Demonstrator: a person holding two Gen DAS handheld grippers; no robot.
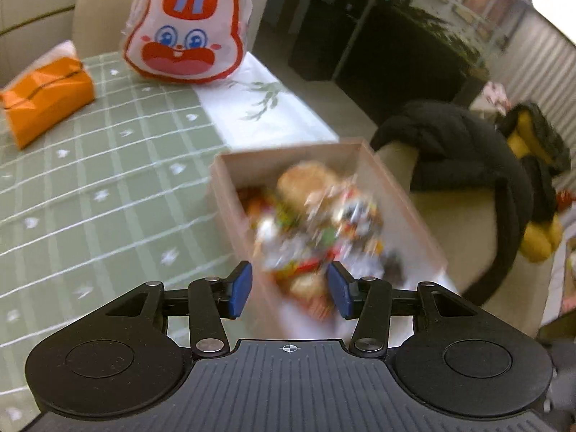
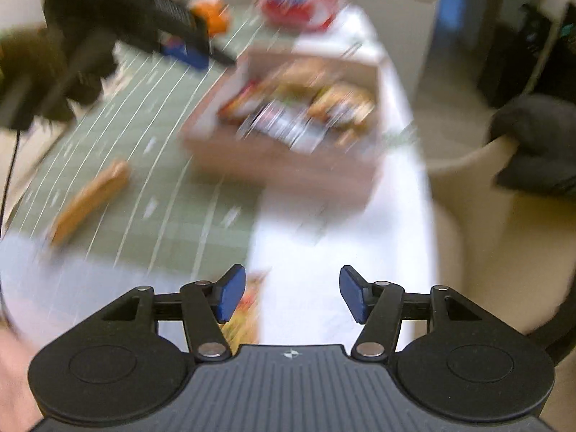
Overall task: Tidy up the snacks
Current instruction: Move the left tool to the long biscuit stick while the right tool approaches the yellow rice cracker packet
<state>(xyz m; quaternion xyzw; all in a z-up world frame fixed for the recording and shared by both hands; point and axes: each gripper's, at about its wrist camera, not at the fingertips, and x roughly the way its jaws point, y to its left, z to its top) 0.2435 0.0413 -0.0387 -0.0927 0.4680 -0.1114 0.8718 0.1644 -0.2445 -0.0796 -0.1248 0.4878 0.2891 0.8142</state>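
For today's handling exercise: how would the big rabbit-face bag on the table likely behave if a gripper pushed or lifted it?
The rabbit-face bag looks puffy and crinkled, so probably light and soft, yielding under the pads. It stands tall on the tablecloth, so a high push might tip it. Its glossy film may be slippery.

Home dining room, tablecloth [image 1: 108, 180], chairs [image 1: 104, 7]

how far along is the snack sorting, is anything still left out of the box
Done: the box already holds a heap of wrapped snacks. In hand: nothing; the left hand-held gripper and right hand-held gripper are both open and empty. Left: a long tan packet lies on the green cloth outside the box, and a colourful wrapper shows blurred beside the right gripper.
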